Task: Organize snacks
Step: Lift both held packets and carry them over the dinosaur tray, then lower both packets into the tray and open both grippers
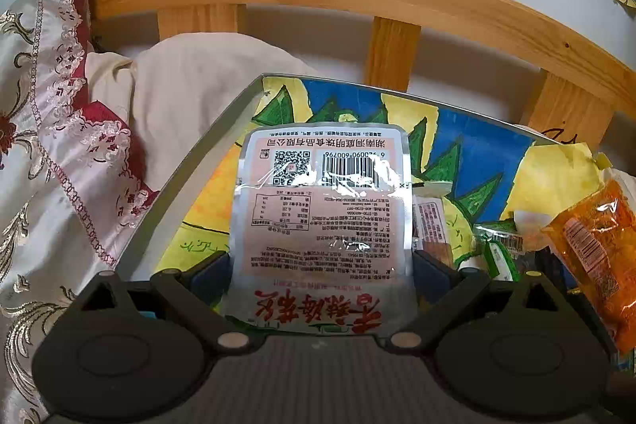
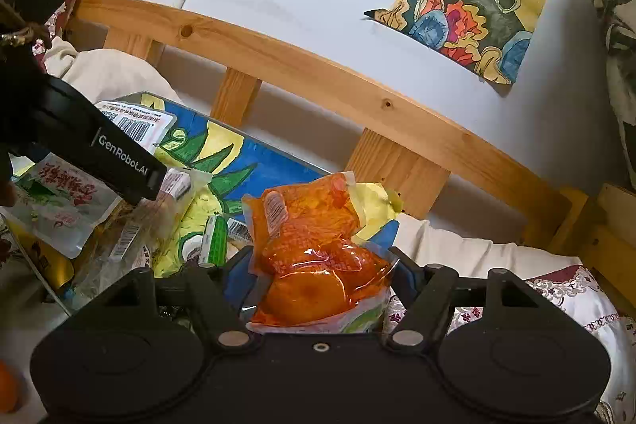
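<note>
A silver snack packet (image 1: pixel 318 209) with a barcode is pinched between the pads of the left gripper (image 1: pixel 321 267) and held over a painted board (image 1: pixel 469 146) on the bed. An orange snack pouch (image 2: pixel 318 257) sits between the pads of the right gripper (image 2: pixel 318 277); the pads look pressed on its sides. More small snacks (image 2: pixel 214 239) are scattered on the board. Each pack should be lowered slowly and kept flat. The squashy orange pouch should not be squeezed hard, or it could burst. The two grippers should be kept apart.
</note>
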The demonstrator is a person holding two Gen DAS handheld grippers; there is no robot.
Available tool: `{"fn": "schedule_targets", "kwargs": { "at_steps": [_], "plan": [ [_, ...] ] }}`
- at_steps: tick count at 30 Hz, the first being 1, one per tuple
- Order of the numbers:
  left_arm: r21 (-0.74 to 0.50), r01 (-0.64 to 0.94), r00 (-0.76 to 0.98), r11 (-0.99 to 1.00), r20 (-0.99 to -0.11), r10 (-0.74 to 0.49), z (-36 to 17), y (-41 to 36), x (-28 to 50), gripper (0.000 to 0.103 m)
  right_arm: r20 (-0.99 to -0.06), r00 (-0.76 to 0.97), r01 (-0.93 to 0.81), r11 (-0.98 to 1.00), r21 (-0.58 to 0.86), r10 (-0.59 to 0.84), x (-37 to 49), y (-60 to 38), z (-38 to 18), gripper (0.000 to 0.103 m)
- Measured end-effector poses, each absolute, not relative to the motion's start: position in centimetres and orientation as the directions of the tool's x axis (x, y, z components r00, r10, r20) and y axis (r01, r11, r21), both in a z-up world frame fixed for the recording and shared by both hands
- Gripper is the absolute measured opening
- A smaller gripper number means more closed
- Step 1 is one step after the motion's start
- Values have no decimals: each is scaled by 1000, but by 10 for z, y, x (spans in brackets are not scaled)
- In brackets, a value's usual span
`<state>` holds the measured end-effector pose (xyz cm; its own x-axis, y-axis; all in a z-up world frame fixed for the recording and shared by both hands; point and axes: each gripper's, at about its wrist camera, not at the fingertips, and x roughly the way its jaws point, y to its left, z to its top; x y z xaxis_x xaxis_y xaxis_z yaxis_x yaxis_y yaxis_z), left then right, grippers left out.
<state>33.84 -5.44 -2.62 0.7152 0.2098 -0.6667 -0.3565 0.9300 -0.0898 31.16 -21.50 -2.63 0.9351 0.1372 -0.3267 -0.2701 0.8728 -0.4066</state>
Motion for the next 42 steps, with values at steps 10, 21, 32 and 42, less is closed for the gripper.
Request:
{"fn": "schedule_targets", "kwargs": {
  "at_steps": [10,21,32,42],
  "plan": [
    [-119,-368,722,922,-662,202,-28,-52,339,98,-341,930,-276,873,-401,137,313,-215,-26,77],
    [-134,-378,723,916,-660,202,-27,-51,339,98,-344,929,-277,872,-404,135,312,-214,-26,80],
    [-133,-382,722,915,-661,205,-27,-49,338,100,-359,926,-254,899,-357,119,316,-223,-23,90],
    [-122,-363,734,924,-648,203,-20,-53,331,102,-343,930,-246,916,-316,131,313,-227,-15,96]
  ]
}}
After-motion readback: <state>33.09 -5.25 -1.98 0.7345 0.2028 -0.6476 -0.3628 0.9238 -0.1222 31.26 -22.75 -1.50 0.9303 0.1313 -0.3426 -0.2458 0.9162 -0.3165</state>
